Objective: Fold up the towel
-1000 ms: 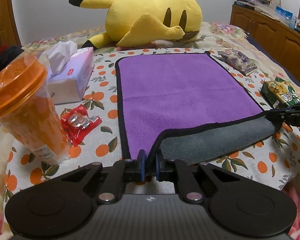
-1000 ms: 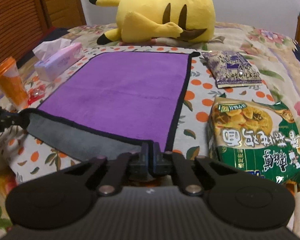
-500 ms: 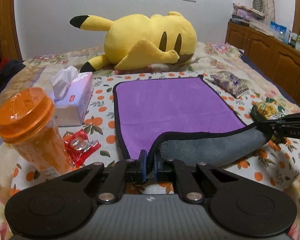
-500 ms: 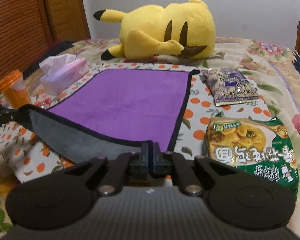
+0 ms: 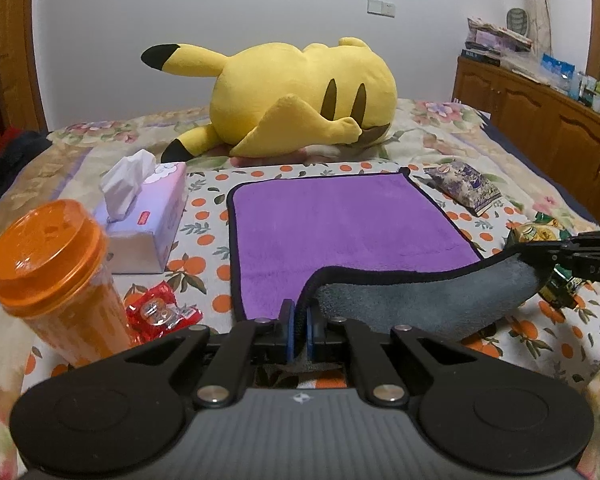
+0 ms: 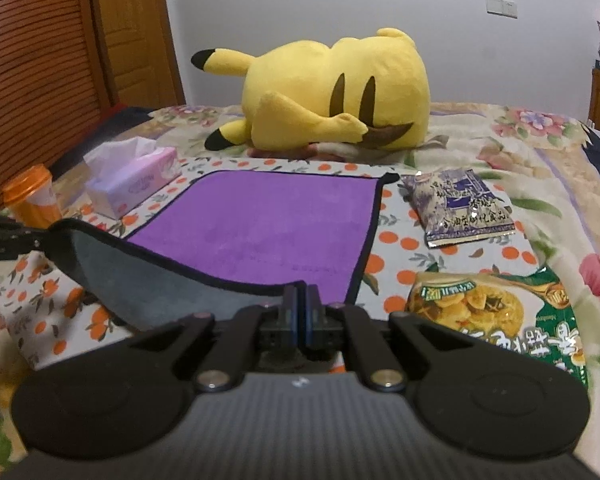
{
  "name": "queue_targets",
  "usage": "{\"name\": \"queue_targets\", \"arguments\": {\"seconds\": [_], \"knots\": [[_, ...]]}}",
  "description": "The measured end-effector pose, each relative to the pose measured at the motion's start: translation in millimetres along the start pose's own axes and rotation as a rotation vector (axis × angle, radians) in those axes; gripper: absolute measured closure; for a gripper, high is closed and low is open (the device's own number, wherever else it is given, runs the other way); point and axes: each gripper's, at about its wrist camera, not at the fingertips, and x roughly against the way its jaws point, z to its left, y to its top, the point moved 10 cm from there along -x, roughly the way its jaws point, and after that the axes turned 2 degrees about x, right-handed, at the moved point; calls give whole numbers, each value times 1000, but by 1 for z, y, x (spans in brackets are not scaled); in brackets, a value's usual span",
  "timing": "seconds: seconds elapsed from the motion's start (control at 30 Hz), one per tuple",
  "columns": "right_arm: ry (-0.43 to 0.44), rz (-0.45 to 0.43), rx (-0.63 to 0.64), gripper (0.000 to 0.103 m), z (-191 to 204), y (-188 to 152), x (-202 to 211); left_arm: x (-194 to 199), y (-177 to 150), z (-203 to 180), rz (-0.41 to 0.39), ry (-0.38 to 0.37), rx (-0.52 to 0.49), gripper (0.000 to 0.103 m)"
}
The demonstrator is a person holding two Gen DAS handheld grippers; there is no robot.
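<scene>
A purple towel (image 5: 340,224) with black trim and a grey underside lies on the orange-print cloth on the bed; it also shows in the right wrist view (image 6: 268,224). My left gripper (image 5: 299,320) is shut on the towel's near left corner. My right gripper (image 6: 301,306) is shut on the near right corner. Both hold the near edge lifted off the bed, so the grey underside (image 5: 420,300) hangs curved between them. The right gripper's tip shows at the right in the left wrist view (image 5: 540,250). The far half of the towel lies flat.
A yellow plush toy (image 5: 300,96) lies beyond the towel. Left of the towel are a tissue box (image 5: 148,224), an orange cup (image 5: 56,280) and a red wrapper (image 5: 160,312). Right of it are a purple snack bag (image 6: 460,208) and a green snack bag (image 6: 500,320). A wooden cabinet (image 5: 540,120) stands far right.
Both grippers have risen and carried the towel's near edge higher and forward over the purple side. More of the grey underside now shows.
</scene>
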Motion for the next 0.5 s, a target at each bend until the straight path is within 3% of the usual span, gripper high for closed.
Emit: {"name": "queue_targets", "arguments": {"seconds": [0.5], "knots": [[-18, -57, 20, 99, -4, 24, -5, -3, 30, -2, -51, 1, -17, 95]]}}
